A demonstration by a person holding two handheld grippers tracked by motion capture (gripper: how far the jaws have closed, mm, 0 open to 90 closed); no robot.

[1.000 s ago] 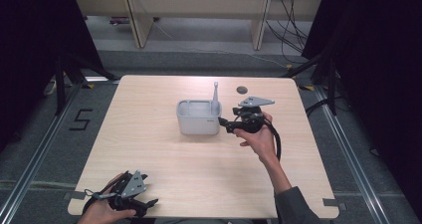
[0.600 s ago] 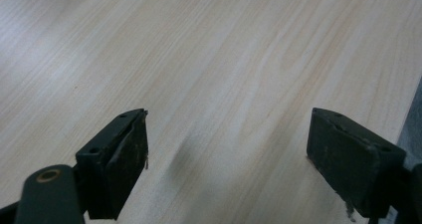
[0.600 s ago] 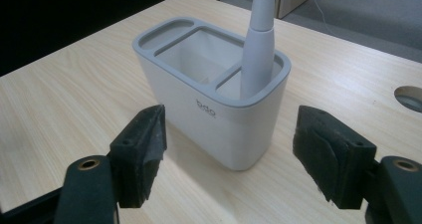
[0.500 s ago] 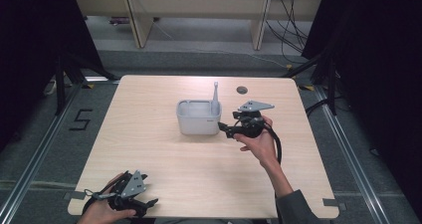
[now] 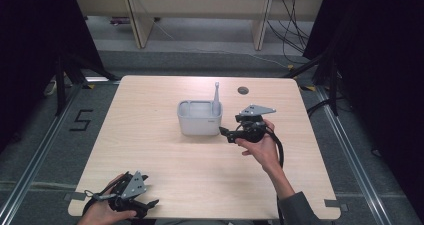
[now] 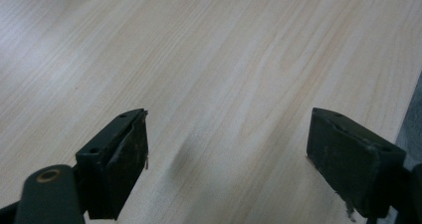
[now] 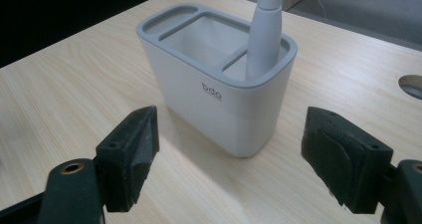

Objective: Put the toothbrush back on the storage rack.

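Right gripper view: the right gripper [image 7: 231, 159] has just been opening — jaws wide, nothing between them — just beside the white plastic caddy with grey rim [image 7: 214, 92] mid-counter, a grey-white handled tool [image 7: 263, 32] upright in its end compartment. Release looks done; next, withdraw cleanly. Left gripper [image 6: 229, 169] rests open, empty.

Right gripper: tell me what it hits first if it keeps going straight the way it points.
Probably the white holder: it stands directly ahead of the right gripper, between its open jaws, which have just been opening. Nothing lies between them.
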